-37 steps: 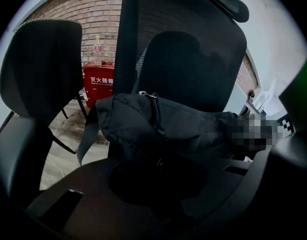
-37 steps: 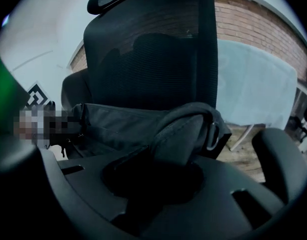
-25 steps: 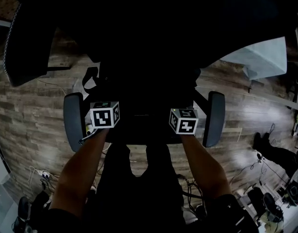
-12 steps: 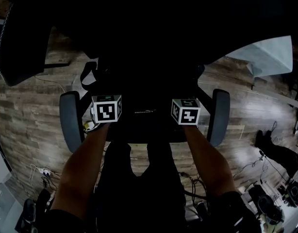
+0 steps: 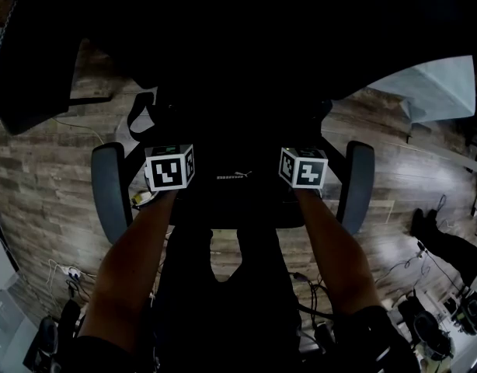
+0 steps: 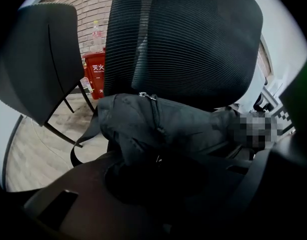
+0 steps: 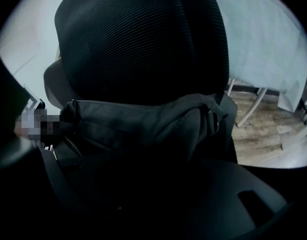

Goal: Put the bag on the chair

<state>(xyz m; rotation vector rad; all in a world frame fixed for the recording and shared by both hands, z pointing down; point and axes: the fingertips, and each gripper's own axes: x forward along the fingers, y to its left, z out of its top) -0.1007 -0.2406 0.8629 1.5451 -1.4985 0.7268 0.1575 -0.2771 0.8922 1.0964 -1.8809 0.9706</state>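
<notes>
A black bag (image 5: 235, 158) lies across the seat of a black office chair (image 5: 106, 189), against its mesh backrest (image 6: 193, 39). My left gripper (image 5: 175, 150) is at the bag's left end and my right gripper (image 5: 301, 150) at its right end. In the left gripper view the bag (image 6: 163, 124) slumps toward the left gripper (image 6: 158, 184), whose jaws stand apart and are opening, with a loose fold at the gap. In the right gripper view the bag (image 7: 143, 124) lies just ahead of the right gripper (image 7: 143, 184), whose jaws are opening too; it is very dark there.
A second dark chair (image 5: 29, 68) stands at the left, near a red fire-extinguisher box (image 6: 96, 76). A table under a pale cloth (image 5: 429, 92) is at the right. A bag strap (image 6: 83, 144) hangs off the seat's left side. Cables (image 5: 67, 274) lie on the wooden floor.
Both grippers have moved a little forward over the seat toward the backrest, and slightly further apart. The bag stays on the seat.
</notes>
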